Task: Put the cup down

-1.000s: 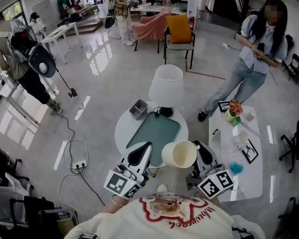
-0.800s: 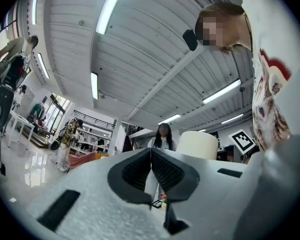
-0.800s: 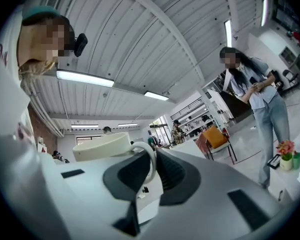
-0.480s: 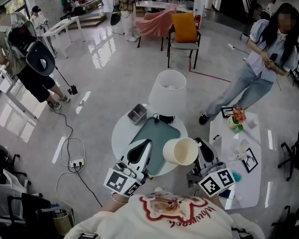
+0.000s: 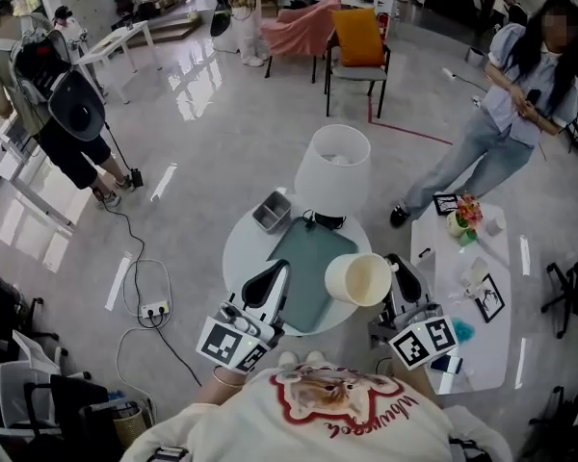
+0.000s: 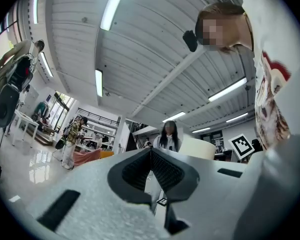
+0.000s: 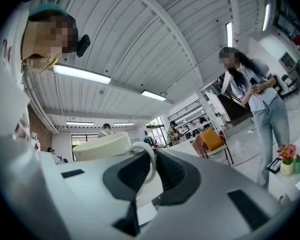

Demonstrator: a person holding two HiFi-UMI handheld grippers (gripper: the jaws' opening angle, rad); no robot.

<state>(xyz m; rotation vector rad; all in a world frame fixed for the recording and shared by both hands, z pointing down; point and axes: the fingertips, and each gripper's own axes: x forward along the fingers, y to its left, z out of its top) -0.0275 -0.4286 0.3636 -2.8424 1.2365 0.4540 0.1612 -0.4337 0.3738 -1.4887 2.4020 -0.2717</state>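
Cup (image 5: 359,279) gripped by right tongs (image 5: 397,266) above round table (image 5: 241,250), left tongs (image 5: 280,271) clenched empty, glossy floor (image 5: 222,133)

Glossy grey floor (image 5: 222,123) throwing back the light, a red line (image 5: 419,135) across it. Round white bench (image 5: 239,248) in the middle, a big white lampshade (image 5: 332,166) at its far edge, and a long white bench (image 5: 486,349) to the right. Further back, a chair (image 5: 358,51) with an orange cushion, a pink-draped seat (image 5: 303,29) beside it. Power strip (image 5: 154,309) and cables on the floor. Overhead, a ribbed ceiling (image 6: 155,49), strip lights (image 6: 111,6) on.
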